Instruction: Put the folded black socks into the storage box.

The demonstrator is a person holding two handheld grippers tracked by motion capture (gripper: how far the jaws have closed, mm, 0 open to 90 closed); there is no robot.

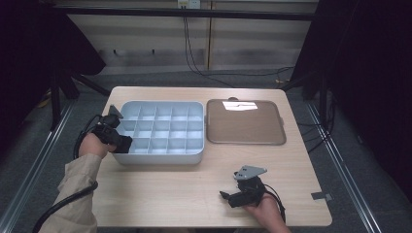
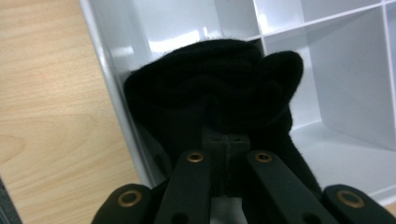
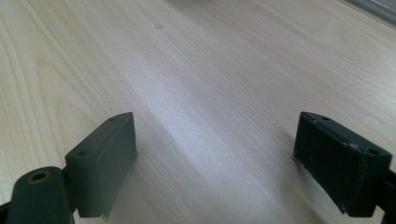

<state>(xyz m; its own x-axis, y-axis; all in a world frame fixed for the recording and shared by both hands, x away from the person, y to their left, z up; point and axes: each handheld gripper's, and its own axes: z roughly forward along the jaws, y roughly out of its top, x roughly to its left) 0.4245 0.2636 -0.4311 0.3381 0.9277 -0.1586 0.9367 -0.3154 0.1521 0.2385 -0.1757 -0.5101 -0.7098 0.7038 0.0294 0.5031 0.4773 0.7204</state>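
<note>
A black fuzzy cloth (image 2: 215, 88) sits bunched in the near-left corner compartment of a grey divided box (image 1: 160, 158). My left gripper (image 2: 227, 140) is shut on it, with its jaws pinched together on the fabric. From the high view, that left gripper (image 1: 116, 140) reaches over the box's left wall, and the black cloth (image 1: 125, 144) is at its tip. My right gripper (image 1: 228, 196) rests low near the table's front edge. In the right gripper view, the right gripper (image 3: 215, 158) stands open over bare wood with nothing between its jaws.
A brown flat tray (image 1: 245, 121) lies to the right of the divided box, whose other compartments (image 1: 167, 127) look bare. The wooden table (image 1: 184, 189) has free room along its front. Dark frames and cables surround the table.
</note>
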